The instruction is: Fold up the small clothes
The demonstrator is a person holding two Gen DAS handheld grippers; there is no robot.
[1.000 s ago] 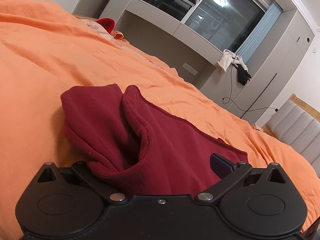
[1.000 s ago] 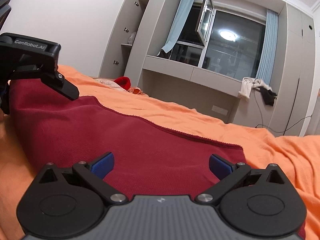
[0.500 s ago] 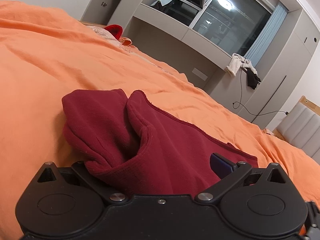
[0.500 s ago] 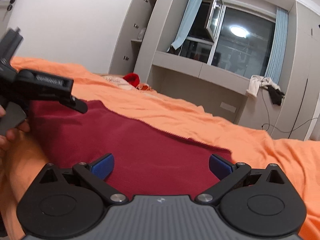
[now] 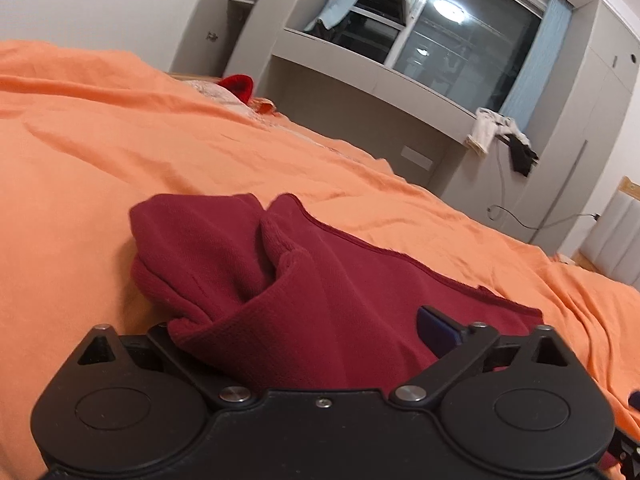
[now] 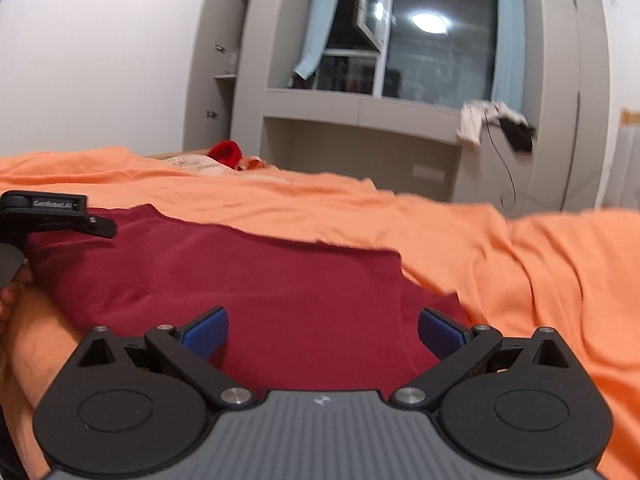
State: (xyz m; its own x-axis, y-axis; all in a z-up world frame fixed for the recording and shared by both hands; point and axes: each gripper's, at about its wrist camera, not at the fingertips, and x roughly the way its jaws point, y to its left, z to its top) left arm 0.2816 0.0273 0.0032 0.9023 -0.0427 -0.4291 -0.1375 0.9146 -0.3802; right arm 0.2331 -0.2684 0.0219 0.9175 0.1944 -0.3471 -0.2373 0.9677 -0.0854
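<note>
Dark red garment (image 5: 340, 304) lies on the orange bedspread (image 5: 100, 168) of a bed. In the left wrist view its near end is bunched into thick folds that rise between the arms of the left claw (image 5: 320, 344). One blue pad (image 5: 436, 330) shows on the right; the other is buried under cloth. The jaws stand wide but are closing, with the fabric between them and no clear pinch to be seen. Beyond the bed are a grey window alcove (image 5: 360, 92) and pale cloths (image 5: 492, 132) hanging on its ledge.

In the right wrist view the garment (image 6: 240, 276) spreads flatter across the bedspread (image 6: 540, 264). The right claw (image 6: 322, 330) hangs over it with both blue pads apart and nothing gripped. At the left edge the left claw (image 6: 60, 216) reaches over the garment's far end, a hand (image 6: 10, 296) behind it.
</note>
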